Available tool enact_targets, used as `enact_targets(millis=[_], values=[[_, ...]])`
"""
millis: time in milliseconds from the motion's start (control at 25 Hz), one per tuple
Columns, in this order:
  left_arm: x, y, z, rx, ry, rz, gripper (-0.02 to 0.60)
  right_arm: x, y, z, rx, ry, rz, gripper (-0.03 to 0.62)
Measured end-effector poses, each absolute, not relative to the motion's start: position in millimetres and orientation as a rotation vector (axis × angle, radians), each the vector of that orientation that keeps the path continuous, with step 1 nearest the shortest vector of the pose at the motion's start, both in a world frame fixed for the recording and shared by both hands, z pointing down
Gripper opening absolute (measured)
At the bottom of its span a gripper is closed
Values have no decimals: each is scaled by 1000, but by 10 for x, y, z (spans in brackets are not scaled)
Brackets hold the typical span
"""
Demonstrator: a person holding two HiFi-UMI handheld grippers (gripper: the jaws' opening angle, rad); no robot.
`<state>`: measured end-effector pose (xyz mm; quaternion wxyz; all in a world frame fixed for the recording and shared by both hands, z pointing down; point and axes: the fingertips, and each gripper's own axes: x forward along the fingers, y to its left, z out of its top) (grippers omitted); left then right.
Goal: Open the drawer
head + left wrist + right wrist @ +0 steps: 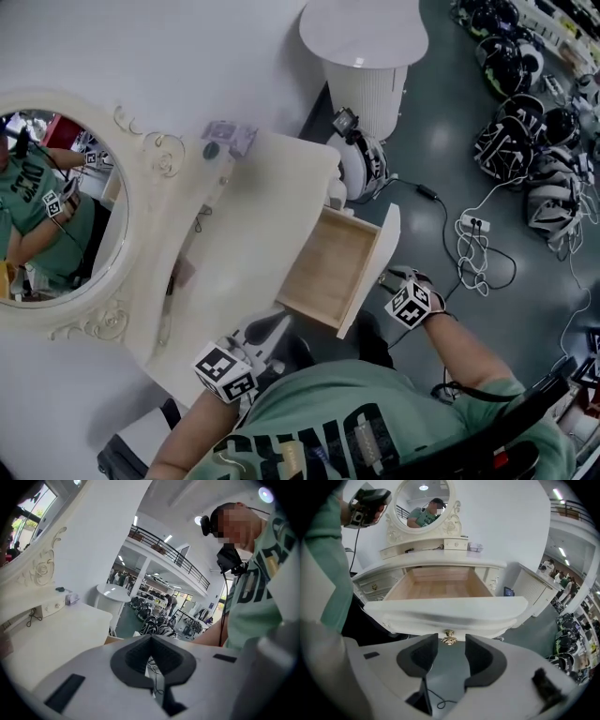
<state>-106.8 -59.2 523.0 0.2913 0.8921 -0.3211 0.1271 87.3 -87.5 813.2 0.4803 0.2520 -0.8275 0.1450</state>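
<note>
Two jaw states: your right gripper [451,644] apart, knob [449,638] just past tips; left gripper [151,638] together, empty; drawer [445,609] open.

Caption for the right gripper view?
Open right gripper facing the brass knob of the pulled-out drawer, wooden interior empty.

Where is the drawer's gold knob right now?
In the right gripper view, the gold knob sits low and central on the front of the open drawer, just beyond the right gripper, whose open jaws do not touch it.
</note>
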Motion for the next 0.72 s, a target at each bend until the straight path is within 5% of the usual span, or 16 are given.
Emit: enact_targets(millis=[400, 720], values=[[-1371, -633, 4676, 2305, -1173, 76, 9, 657, -1582, 6882, 585, -2281, 259, 172], [-2153, -277, 4310, 2257, -1431, -123, 9, -446, -1833, 5788, 411, -2523, 227, 57]])
